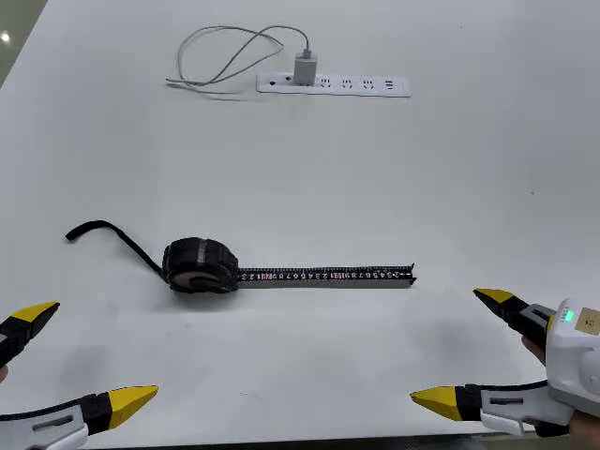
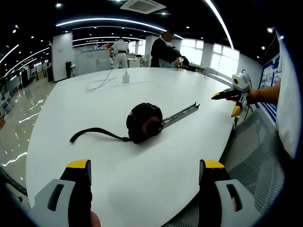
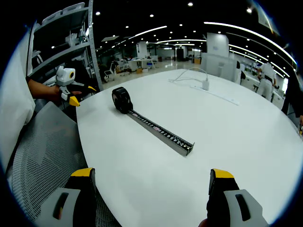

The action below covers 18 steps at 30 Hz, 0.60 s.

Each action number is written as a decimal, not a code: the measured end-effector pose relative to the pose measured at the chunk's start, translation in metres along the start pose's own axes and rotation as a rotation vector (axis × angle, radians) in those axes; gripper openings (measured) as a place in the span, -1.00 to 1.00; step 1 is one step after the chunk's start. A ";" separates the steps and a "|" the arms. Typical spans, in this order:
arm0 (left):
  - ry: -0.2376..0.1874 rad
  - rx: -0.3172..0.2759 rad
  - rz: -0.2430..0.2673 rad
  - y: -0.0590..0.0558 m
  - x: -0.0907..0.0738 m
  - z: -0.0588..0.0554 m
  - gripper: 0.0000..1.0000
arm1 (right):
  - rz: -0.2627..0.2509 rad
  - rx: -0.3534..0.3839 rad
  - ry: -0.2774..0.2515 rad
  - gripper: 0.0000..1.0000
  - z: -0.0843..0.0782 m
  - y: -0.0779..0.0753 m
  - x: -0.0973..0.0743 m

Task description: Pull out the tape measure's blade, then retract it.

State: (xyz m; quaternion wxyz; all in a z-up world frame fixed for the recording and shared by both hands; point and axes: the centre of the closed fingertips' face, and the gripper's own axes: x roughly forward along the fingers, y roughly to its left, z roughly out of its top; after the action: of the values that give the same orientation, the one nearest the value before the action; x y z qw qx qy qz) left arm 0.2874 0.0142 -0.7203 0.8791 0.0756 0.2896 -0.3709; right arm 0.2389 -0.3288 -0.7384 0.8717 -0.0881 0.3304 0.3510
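A black tape measure [image 1: 199,266] lies on the white table [image 1: 309,169], its blade [image 1: 323,276] pulled out to the right and lying flat; a black wrist strap [image 1: 108,234] trails to its left. In the left gripper view the case [image 2: 144,122] sits ahead with the blade [image 2: 180,115] running right. My left gripper [image 1: 61,361] is open near the front left edge, apart from the tape. My right gripper [image 1: 469,347] is open at the front right, beyond the blade's hook end [image 3: 188,148]. Nothing lies between either pair of fingers.
A white power strip [image 1: 335,84] with a plugged charger [image 1: 306,67] and a looped white cable [image 1: 230,54] lies at the far side of the table. People stand at the far end of the room in the left gripper view.
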 end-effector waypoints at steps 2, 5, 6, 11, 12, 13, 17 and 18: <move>0.001 -0.002 0.000 -0.001 0.002 0.001 0.85 | 0.001 -0.004 0.003 0.98 0.000 0.000 0.001; -0.004 -0.013 0.001 -0.003 0.005 0.005 0.85 | 0.002 -0.005 0.001 0.98 0.001 0.000 0.001; -0.004 -0.013 0.000 -0.005 0.005 0.007 0.85 | 0.003 -0.005 0.002 0.98 0.000 0.000 0.001; 0.000 -0.021 0.003 -0.006 0.012 0.010 0.83 | 0.002 -0.011 0.002 0.96 0.001 -0.001 0.001; -0.001 -0.022 0.006 -0.006 0.013 0.011 0.82 | 0.001 -0.012 0.003 0.96 0.001 -0.002 0.002; -0.006 -0.033 0.006 -0.007 0.014 0.013 0.82 | 0.001 -0.013 0.003 0.96 0.001 -0.002 0.002; -0.003 -0.045 0.013 -0.008 0.019 0.014 0.81 | 0.000 -0.011 -0.001 0.96 0.002 -0.003 0.002; -0.004 -0.056 0.018 -0.009 0.021 0.015 0.80 | -0.001 -0.011 -0.003 0.96 0.003 -0.003 0.002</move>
State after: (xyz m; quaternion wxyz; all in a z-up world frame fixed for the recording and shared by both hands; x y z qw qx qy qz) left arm 0.2996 -0.0098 -0.7190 0.8848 0.0527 0.2972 -0.3548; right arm 0.2435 -0.3288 -0.7376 0.8718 -0.0927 0.3271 0.3527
